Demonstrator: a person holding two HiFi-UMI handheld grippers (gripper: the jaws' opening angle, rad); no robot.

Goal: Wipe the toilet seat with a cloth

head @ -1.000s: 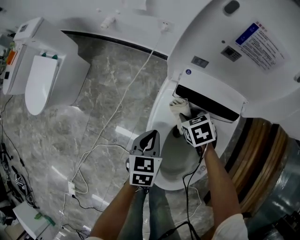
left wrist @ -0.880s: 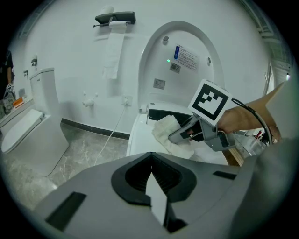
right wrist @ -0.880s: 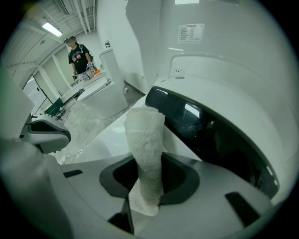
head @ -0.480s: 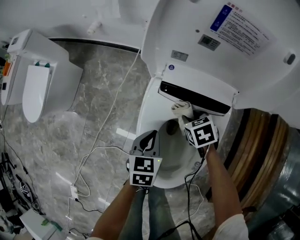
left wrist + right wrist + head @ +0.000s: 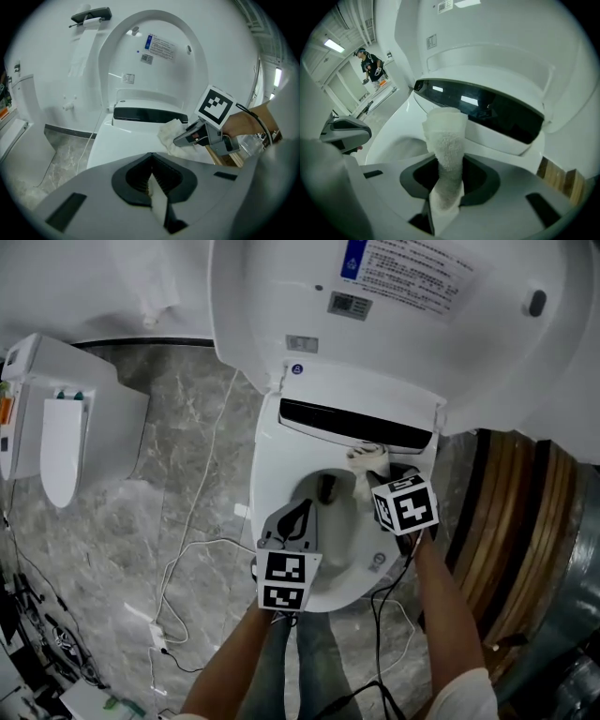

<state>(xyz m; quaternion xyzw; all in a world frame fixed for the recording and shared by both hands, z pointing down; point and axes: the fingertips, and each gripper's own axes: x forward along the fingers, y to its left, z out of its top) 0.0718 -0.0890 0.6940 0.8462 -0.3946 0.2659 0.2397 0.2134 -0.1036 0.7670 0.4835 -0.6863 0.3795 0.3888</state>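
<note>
Ideally, the white terry cloth pinched by the right gripper was best pressed flat along the white oval toilet seat, with the closed, empty left gripper held clear.

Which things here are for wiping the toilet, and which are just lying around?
For the job:
white fluffy cloth, held by the right gripper
white plastic toilet seat

Just lying around:
second white toilet at the left
thin white cable on the grey marble floor
black toilet-paper holder
</note>
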